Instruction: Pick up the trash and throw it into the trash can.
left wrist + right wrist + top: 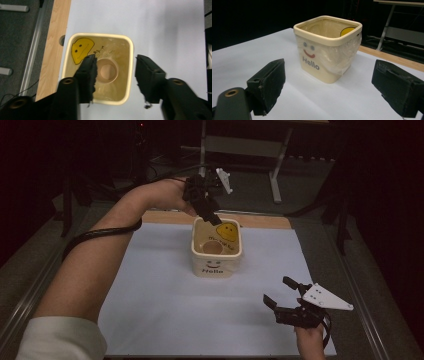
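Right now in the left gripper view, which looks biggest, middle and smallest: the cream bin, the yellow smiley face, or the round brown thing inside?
1. Cream bin, biggest by far.
2. Yellow smiley face.
3. Round brown thing, a bit smaller than the smiley, though a claw jaw hides part of both, so that's unsure.

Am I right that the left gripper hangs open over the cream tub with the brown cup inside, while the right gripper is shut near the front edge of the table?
Not quite: the right gripper is open, its jaws wide apart in the right gripper view. The left gripper does hang open over the cream tub with the brown cup inside.

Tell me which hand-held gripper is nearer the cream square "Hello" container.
Left. The left hand-held gripper hangs over the cream square container; the right hand-held gripper rests apart, nearer the person.
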Demonstrator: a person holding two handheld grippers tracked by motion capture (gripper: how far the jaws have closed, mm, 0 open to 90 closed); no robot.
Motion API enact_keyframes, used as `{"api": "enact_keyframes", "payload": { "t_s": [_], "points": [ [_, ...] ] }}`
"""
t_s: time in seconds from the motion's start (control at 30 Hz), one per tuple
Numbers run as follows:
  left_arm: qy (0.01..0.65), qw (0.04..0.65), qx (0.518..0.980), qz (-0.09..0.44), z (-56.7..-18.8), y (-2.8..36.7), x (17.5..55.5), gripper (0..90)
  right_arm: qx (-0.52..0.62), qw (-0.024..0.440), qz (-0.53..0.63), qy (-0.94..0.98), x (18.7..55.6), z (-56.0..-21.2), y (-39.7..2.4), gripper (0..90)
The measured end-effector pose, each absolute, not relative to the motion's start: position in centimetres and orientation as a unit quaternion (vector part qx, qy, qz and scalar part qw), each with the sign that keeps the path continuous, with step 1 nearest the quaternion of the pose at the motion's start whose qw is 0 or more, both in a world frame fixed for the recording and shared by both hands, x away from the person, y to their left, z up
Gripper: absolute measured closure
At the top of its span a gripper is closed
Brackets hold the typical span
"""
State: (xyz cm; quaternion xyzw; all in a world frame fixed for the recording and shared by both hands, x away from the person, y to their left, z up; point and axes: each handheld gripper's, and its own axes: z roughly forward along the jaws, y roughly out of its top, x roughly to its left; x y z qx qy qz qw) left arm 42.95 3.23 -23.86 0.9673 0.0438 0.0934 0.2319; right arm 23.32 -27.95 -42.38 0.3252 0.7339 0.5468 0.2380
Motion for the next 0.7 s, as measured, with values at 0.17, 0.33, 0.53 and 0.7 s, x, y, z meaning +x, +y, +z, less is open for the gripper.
{"api": "enact_keyframes", "payload": {
  "t_s": [0.17, 0.33, 0.53, 0.7],
  "points": [
    [0.054, 0.232, 0.967, 0.095, -23.9, 4.0, 42.1, 37.1, 0.325, 0.237, 0.547, 0.734, 23.4, -42.4, -27.9, 11.6],
    [0.067, 0.241, 0.964, 0.093, -23.9, 5.0, 41.2, 27.8, 0.324, 0.237, 0.547, 0.734, 23.4, -42.4, -27.8, 11.6],
    [0.075, 0.25, 0.96, 0.1, -24.2, 6.2, 39.8, 17.1, 0.319, 0.238, 0.547, 0.736, 23.4, -42.3, -27.5, 11.6],
    [0.086, 0.257, 0.959, 0.083, -25.0, 8.2, 38.8, 8.2, 0.32, 0.236, 0.548, 0.736, 23.4, -42.3, -27.5, 11.6]
  ]
}}
